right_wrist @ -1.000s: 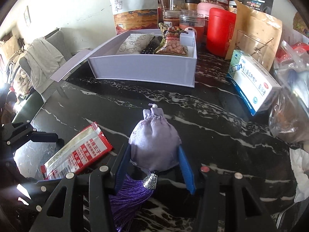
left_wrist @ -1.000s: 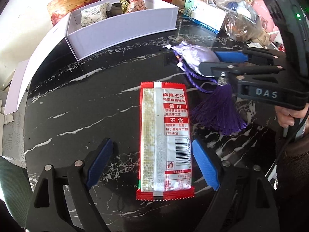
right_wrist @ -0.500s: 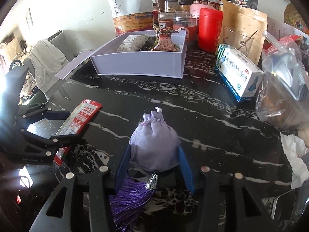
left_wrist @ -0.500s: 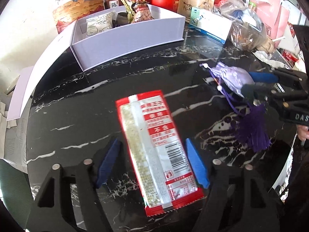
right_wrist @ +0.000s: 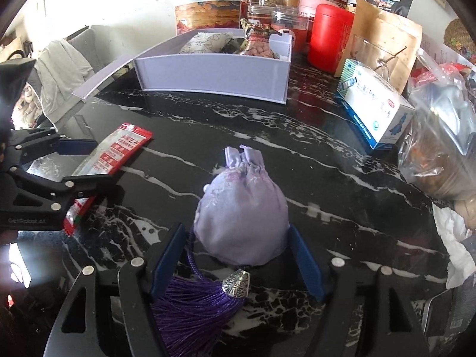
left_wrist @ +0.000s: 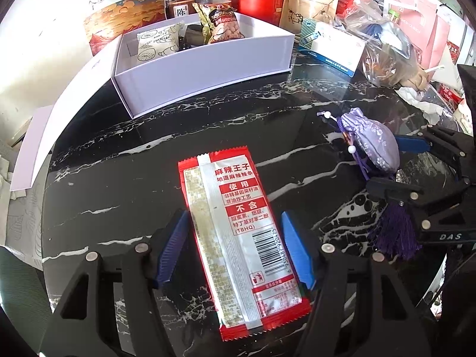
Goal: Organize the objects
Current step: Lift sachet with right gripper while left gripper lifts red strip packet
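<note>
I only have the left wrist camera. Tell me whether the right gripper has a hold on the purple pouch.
Observer: No hold. In the right wrist view the right gripper has just been opening its jaws. A gap shows at the left pad, and the purple pouch sits round on the table between the fingers, not pinched.
Operator: Now give me the tassel.
Observer: The tassel also lies between the fingers, fanned out against the left one, and a silver cap joins it to the pouch's base.
</note>
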The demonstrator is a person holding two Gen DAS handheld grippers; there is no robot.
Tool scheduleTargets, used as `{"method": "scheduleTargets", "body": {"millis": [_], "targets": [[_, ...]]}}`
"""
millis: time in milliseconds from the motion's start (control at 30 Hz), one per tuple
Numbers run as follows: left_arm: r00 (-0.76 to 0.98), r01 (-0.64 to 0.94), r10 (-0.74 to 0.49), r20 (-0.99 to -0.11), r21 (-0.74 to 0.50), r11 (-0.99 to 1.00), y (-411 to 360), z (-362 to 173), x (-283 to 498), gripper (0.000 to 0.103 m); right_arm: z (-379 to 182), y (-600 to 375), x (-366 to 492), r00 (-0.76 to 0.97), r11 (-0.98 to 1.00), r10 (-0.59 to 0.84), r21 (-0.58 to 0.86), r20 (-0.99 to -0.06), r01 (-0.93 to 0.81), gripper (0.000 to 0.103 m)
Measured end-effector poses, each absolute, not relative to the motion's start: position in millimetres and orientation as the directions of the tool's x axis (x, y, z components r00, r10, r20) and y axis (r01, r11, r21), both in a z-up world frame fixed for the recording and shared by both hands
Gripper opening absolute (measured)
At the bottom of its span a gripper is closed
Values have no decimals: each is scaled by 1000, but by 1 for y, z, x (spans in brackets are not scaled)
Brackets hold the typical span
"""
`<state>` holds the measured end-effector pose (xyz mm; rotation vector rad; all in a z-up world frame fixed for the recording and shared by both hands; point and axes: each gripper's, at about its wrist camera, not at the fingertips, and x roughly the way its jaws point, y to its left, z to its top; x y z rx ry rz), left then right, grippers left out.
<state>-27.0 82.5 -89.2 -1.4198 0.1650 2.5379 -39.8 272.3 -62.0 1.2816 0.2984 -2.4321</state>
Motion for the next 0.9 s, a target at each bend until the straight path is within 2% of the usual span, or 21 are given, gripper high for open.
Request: {"method": "scheduleTargets", "body": {"millis": [167,233,333,433,900], "targets": [[-509,-251,143,-849,-13,-968,83,-89,-27,63,-63,275,-42,-521,-913,-231,-2,-821,408,75],[-510,-252,145,-848,-13,-968,83,-89,-26,63,-63,275,-42,-532,-916,-231,-3,-815,402,63],[-519,-258,152,-841,-15,-966,83,-89,-26,58,-61,277,-43,-544,-923,-223,-5,-809,385,51],[-522,-257,154,-839,-17,-966,82,-89,-25,56,-60,281,-44,-549,-934,-226,20,-804,356,50],[-499,-241,192,-845,-77,-967,74,-81,-24,51,-48,258,-33,-522,-888,-312,48,-794,457,50]]}}
